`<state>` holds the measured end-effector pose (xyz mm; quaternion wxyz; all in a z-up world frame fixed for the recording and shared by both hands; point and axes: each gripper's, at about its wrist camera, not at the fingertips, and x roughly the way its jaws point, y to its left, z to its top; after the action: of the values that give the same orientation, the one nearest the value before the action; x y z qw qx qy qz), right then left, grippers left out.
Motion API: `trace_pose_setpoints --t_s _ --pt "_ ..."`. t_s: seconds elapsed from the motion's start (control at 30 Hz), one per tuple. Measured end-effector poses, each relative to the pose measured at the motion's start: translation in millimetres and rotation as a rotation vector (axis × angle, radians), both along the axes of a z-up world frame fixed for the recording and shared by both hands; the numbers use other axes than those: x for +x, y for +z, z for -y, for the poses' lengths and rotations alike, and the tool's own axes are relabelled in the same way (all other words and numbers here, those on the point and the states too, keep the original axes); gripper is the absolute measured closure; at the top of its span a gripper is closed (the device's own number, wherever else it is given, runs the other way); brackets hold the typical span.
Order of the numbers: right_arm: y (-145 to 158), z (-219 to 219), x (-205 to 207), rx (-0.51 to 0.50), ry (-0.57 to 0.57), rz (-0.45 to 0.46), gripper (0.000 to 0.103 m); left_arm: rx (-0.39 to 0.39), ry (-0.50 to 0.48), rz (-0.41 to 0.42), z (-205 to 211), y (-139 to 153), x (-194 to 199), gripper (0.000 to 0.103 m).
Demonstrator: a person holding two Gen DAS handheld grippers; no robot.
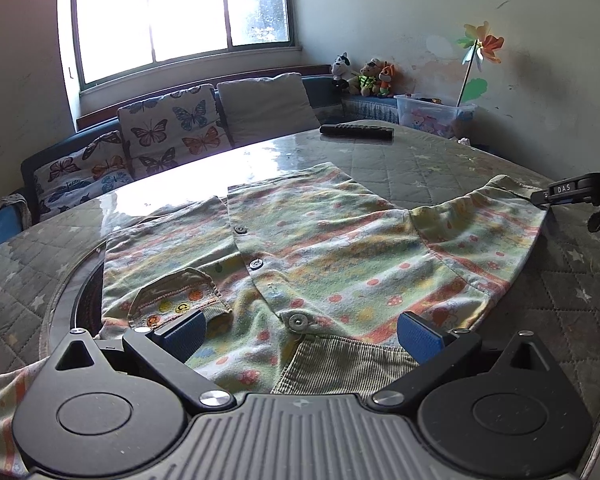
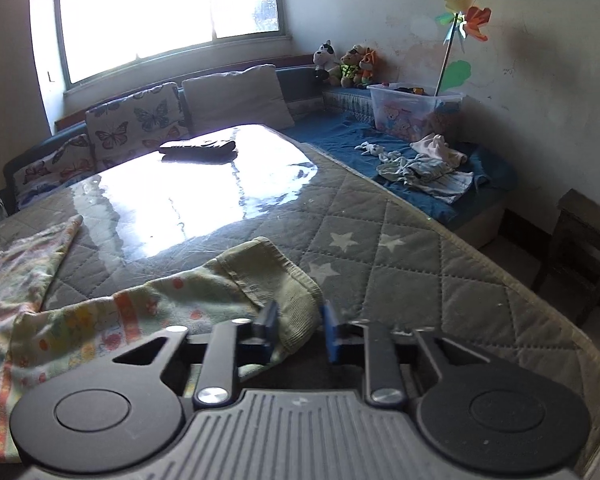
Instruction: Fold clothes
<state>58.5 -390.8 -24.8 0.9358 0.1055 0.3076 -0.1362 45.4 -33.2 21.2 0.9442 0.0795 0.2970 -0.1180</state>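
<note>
Patterned shirt (image 1: pixel 320 248) lies spread flat on quilted table (image 1: pixel 440 164). Left gripper (image 1: pixel 300 336) hovers over collar, jaws wide apart, nothing pinched. Right gripper (image 2: pixel 298 326) clamped on sleeve cuff (image 2: pixel 276 280) at shirt's right edge. Remote (image 1: pixel 356 131) at far side.

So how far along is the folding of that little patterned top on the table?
Barely begun. The pastel patterned button-up baby top lies spread out, front buttoned, on the quilted grey table cover. In hand: the right gripper pinches the green ribbed sleeve cuff; the left gripper hovers open over the collar. Every fold remains.
</note>
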Motion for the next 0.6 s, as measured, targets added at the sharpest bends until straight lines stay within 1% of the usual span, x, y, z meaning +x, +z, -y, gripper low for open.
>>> trace_pose_setpoints --t_s 0.03,0.07,0.3,0.43,0.6 --pt "0.5 0.4 -0.6 0.012 0.002 0.003 0.092 0.0 0.002 0.0 -0.3 -0.1 -0.4 0.0" --pt "1.6 -1.3 -0.8 0.015 0.006 0.003 0.094 0.0 0.003 0.0 -0.6 -0.2 -0.9 0.0" --pt "28.1 -22.3 -10.4 0.076 0.106 0.072 0.096 -0.004 0.029 0.01 -9.3 0.8 -6.7 0.0" --pt "61.1 -56.0 -14.5 0.129 0.253 0.141 0.096 -0.013 0.056 0.009 -17.4 0.3 -9.3 0.0" --pt "88.4 -105.1 -7.1 0.193 0.437 0.182 0.096 -0.023 0.079 0.018 -26.6 0.4 -17.4 0.0"
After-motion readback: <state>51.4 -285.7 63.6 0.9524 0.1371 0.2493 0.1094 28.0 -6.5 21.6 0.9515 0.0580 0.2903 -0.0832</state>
